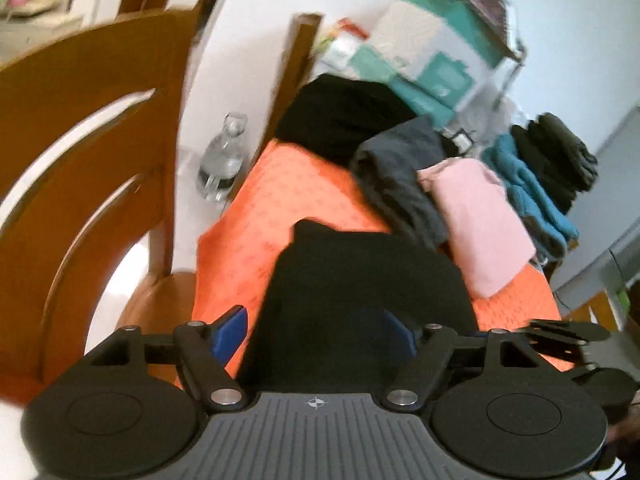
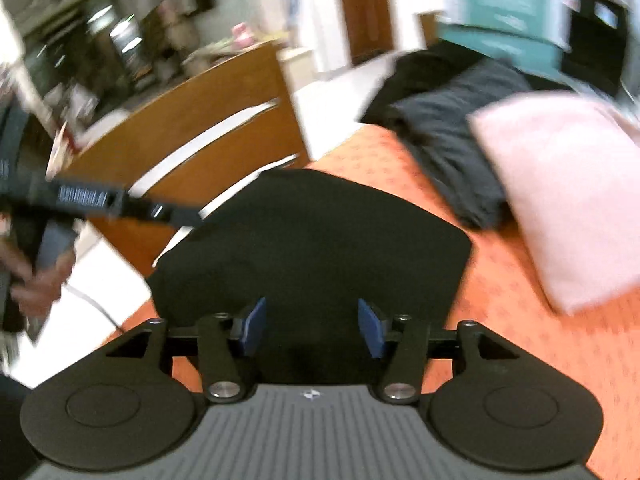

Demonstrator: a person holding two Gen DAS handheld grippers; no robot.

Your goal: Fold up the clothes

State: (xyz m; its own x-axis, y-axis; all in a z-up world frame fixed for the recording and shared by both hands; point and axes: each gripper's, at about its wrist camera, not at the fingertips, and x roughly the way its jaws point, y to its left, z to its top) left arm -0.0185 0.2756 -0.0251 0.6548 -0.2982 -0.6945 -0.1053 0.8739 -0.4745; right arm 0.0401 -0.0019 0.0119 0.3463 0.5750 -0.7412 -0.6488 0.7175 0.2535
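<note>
the tabletop (image 2: 540, 320), under an orange cloth, carries a folded black garment (image 2: 312, 240) near its front edge, with grey and pink folded clothes (image 1: 476, 220) behind. both the left gripper (image 1: 316, 336) and right gripper (image 2: 312, 328) have their jaws released, nothing pinched. best lift clear straight, so the fold stays flat.

Left gripper (image 1: 314, 334), right gripper (image 2: 312, 328): fingers apart, angled down.

No legible text in either view. Teal-and-white boxes (image 1: 430, 46) far ahead of the left tool carry print, too blurred to read. Embossed marking on black bar (image 2: 84, 198), left of right tool: illegible.
</note>
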